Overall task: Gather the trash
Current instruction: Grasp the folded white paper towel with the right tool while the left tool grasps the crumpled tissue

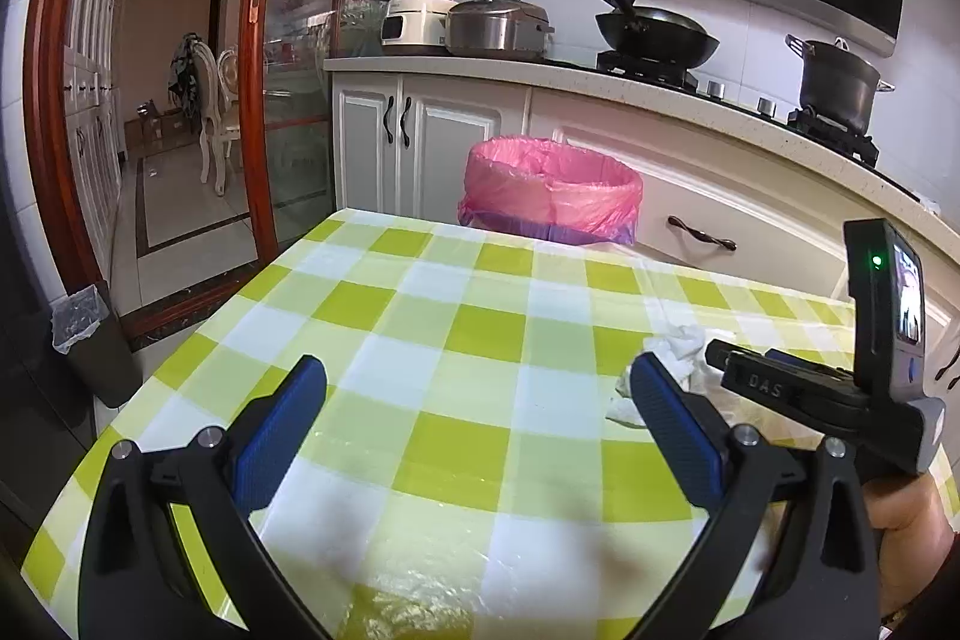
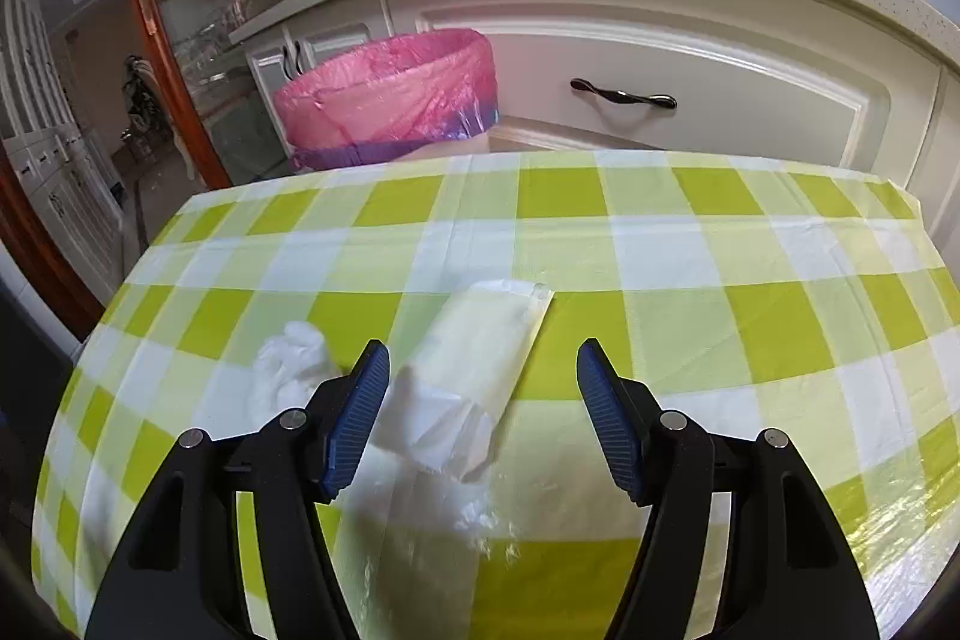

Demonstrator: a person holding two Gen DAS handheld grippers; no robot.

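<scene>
A clear plastic wrapper with white tissue (image 2: 474,370) lies on the green-checked tablecloth (image 2: 660,244), between the open fingers of my right gripper (image 2: 483,370). A crumpled white tissue (image 2: 288,364) lies just left of it; it also shows in the left wrist view (image 1: 678,346). My left gripper (image 1: 480,388) is open and empty above the cloth. The right gripper's body (image 1: 840,376) shows at the right of that view. A bin with a pink liner (image 1: 549,187) stands beyond the table's far edge; it also shows in the right wrist view (image 2: 390,100).
White kitchen cabinets (image 1: 690,214) and a counter with cookers (image 1: 498,28), a wok (image 1: 657,31) and a pot (image 1: 837,85) stand behind the table. A dark bin with a clear liner (image 1: 90,340) stands on the floor at left, near a glass sliding door (image 1: 300,70).
</scene>
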